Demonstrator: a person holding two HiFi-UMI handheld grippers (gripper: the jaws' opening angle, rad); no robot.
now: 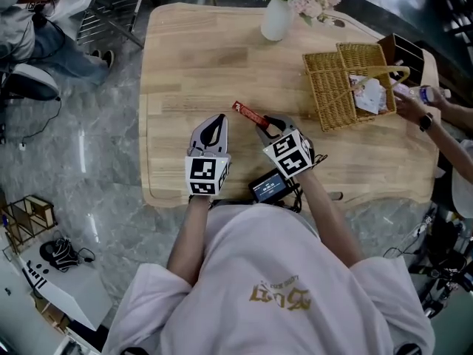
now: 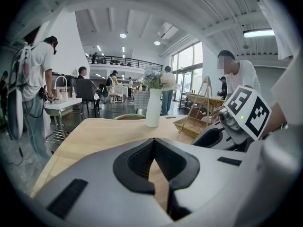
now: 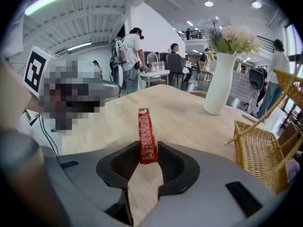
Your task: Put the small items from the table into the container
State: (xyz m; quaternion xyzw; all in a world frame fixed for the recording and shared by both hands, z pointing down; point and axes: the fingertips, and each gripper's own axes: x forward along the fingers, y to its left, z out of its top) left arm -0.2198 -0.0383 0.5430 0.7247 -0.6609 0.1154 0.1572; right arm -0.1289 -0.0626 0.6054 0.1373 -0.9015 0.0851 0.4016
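white shirt (image 1: 273, 287) of the person fills the bottom of the head view, and just past it both grippers hang over the near edge of the wooden table (image 1: 192, 58). right gripper (image 1: 263, 128) has a red packet (image 1: 248, 114) poking out up-left from its tips. left gripper (image 1: 214, 123) is just beside it. wicker basket (image 1: 319, 87) sits well apart at the table's right side, something pale already in it, someone else's hand (image 1: 410, 106) at its edge. left gripper view: left gripper (image 2: 152, 143) jaws together, tips meeting, nothing between. right gripper view: jaws clamped on the packet's near end, pads pressing its flat sides, the rest standing out ahead; basket off to the right. packet looks light, thin, a bit crushable, wrapper probably slick. a gentle pinch across the flat sides near one end seems enough.
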